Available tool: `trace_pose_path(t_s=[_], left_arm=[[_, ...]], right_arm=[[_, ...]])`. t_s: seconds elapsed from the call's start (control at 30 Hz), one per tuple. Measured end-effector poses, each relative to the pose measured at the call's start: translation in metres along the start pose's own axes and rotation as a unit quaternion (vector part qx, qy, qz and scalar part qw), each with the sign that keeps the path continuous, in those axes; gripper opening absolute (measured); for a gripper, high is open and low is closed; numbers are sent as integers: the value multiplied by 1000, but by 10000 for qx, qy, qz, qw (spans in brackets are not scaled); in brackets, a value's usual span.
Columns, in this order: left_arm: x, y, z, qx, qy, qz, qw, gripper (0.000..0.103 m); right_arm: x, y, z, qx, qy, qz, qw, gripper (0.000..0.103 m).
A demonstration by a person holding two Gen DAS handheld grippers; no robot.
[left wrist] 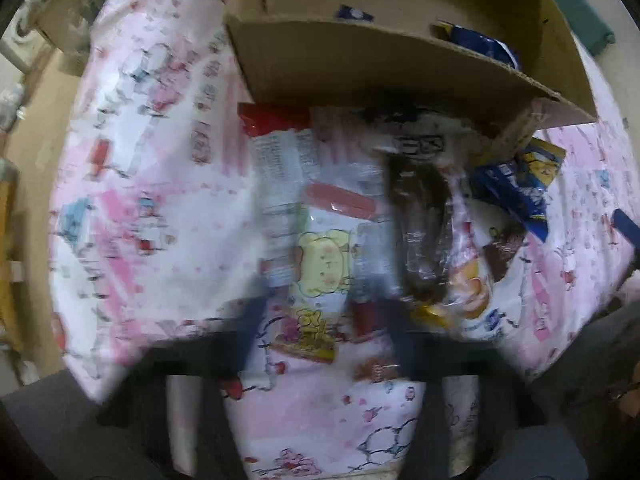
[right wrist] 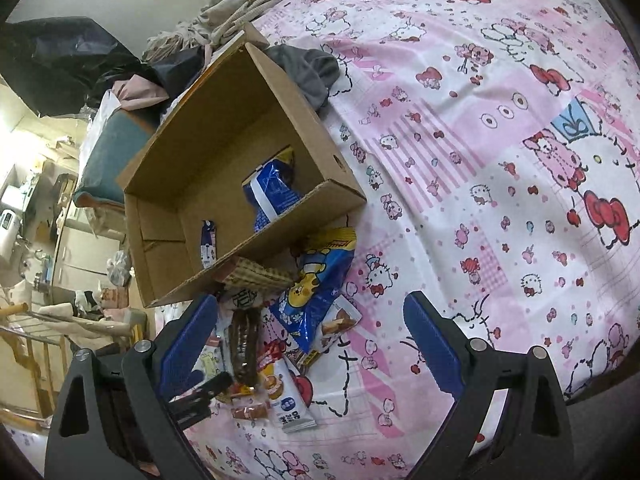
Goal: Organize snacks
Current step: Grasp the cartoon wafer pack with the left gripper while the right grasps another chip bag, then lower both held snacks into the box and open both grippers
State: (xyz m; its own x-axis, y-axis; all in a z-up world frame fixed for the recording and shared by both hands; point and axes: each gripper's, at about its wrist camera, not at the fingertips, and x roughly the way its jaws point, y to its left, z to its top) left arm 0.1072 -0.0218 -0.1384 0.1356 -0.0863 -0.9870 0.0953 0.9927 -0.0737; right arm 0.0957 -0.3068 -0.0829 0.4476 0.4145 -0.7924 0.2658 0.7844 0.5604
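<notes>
A pile of snack packets lies on the pink cartoon bedsheet in front of an open cardboard box. The box holds a blue packet and a small blue stick packet. In the blurred left wrist view my left gripper is open, its blue fingers on either side of a white packet with a yellow bear, beside a dark brown snack. My right gripper is open and empty, above the pile by a blue and yellow bag.
Grey clothing and a beige knitted blanket lie behind the box. A dark bag and a teal cushion are at the bed's far side. Room furniture and a drying rack show beyond the bed edge.
</notes>
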Motion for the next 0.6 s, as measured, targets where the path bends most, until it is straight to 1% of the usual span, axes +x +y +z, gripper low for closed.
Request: trace_pose_path(t_s=[0.03, 0.07, 0.1, 0.2, 0.3, 0.33, 0.37, 0.4, 0.47, 0.5, 0.6], left_arm=[[-4, -4, -2, 115, 11, -156, 9998, 22], [-10, -6, -5, 153, 43, -409, 9990, 22], [-19, -7, -9, 82, -39, -512, 9986, 22], [-41, -7, -15, 81, -373, -483, 9981, 22], [-49, 3, -14, -196, -546, -449, 9973, 22], [-50, 7, -11, -304, -561, -463, 9969, 22], [-51, 10, -11, -400, -582, -468, 9964, 22], [-51, 11, -10, -465, -604, -459, 9960, 22], [-54, 13, -8, -527, -635, -459, 9955, 22], [-55, 14, -7, -550, -653, -463, 9953, 22], [-54, 18, -7, -586, -663, -465, 9950, 22]], right_arm=[[0, 0, -1, -5, -2, -10, 10000, 96], [-1, 0, -1, -17, -26, -41, 10000, 96], [-2, 0, -1, -36, -55, -76, 9999, 96], [-1, -3, 0, 22, -13, -20, 10000, 96], [3, -6, 0, 116, 110, -33, 9999, 96], [7, -7, 0, 152, 199, -30, 9997, 92], [12, -8, 1, 188, 284, 1, 9994, 87], [17, -8, 3, 224, 387, 35, 9990, 78], [27, -8, 6, 276, 550, 90, 9981, 69], [34, -7, 8, 288, 658, 76, 9974, 66], [54, -3, 11, 285, 926, -18, 9953, 66]])
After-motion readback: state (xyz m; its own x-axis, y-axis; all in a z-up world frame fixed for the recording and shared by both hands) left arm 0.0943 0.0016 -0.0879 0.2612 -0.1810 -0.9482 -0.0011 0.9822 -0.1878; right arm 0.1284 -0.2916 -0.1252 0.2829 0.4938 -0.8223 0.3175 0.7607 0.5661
